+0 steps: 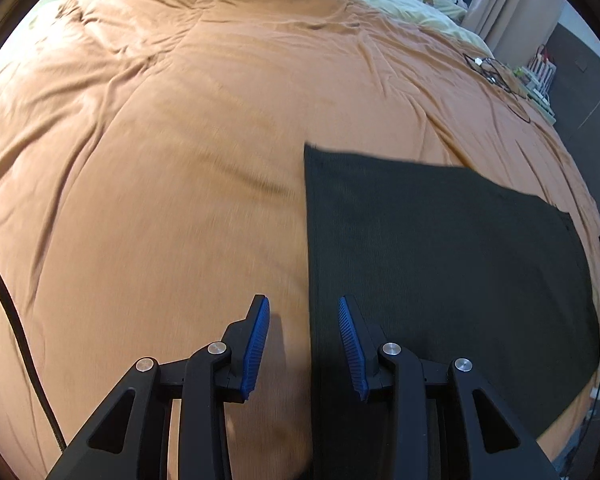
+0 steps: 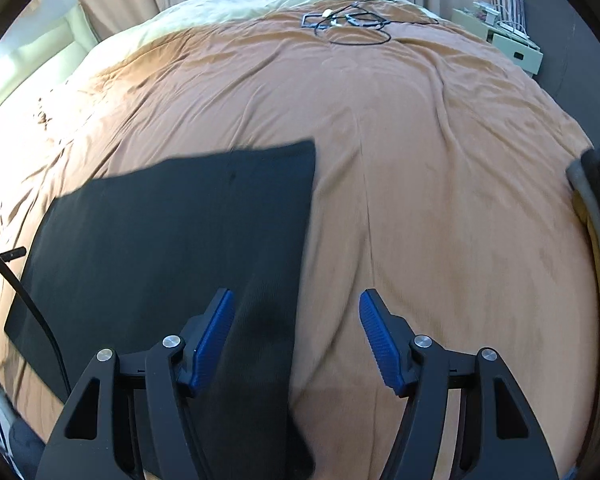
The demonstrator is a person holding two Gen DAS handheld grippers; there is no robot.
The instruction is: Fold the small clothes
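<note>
A dark, flat, rectangular piece of clothing lies spread on the orange bedspread. In the left wrist view it fills the right half, and my left gripper is open above its left edge, holding nothing. In the right wrist view the same garment lies at the left, and my right gripper is open above its right edge, holding nothing. Both grippers have blue ribbed pads.
Black cables and small items lie on the far part of the bed. A pale yellow blanket and soft toys sit beyond. A white cabinet stands at the far right. Stacked folded clothes show at the right edge.
</note>
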